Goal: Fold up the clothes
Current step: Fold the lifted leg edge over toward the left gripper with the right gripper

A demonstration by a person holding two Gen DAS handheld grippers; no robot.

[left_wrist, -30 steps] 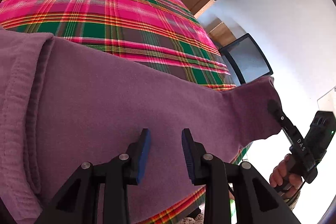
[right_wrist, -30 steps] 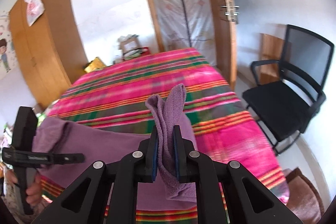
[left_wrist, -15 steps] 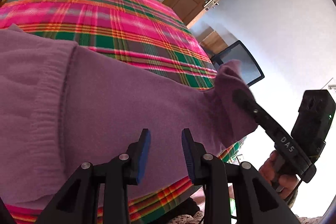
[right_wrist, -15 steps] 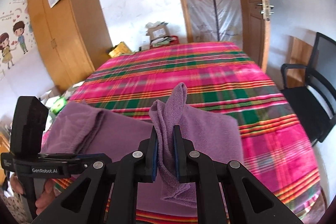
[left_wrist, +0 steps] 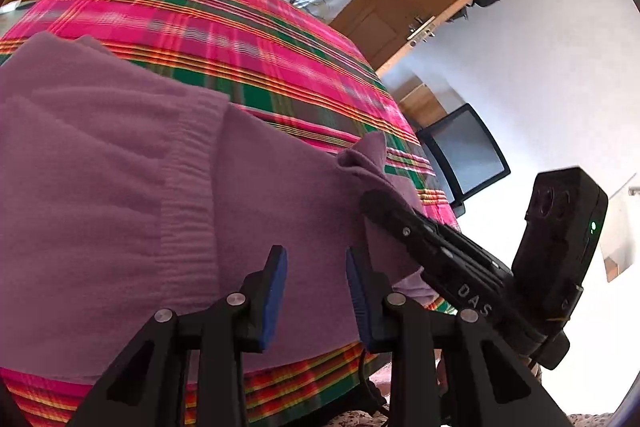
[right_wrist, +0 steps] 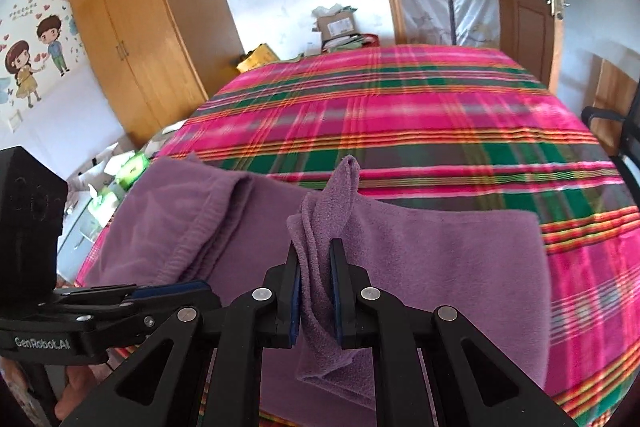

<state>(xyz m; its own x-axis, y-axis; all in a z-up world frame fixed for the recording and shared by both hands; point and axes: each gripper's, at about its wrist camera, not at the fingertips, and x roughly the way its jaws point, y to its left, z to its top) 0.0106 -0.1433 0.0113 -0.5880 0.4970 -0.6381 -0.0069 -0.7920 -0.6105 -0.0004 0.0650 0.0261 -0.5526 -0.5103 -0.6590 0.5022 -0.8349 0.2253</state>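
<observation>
Since 1 s ago the right gripper (right_wrist: 315,291) has carried its pinched fold leftward, so in the left wrist view it now sits close beside the left gripper (left_wrist: 315,291) instead of at the far right edge. In that view, going from left to right: the garment (left_wrist: 120,207), a purple knit, fills the left and centre of the frame, lying on the plaid bed (left_wrist: 240,39); a ribbed band runs down its middle. The left gripper's 2 fingers are spread just over the cloth at lower centre, gripping nothing; whether they touch it is hard to tell. At right, the right gripper (left_wrist: 384,205) bites a raised peak of fabric. In the right wrist view, the left gripper (right_wrist: 172,293) lies at lower left, and the right gripper's fingers are pressed on the upright fold at centre.
</observation>
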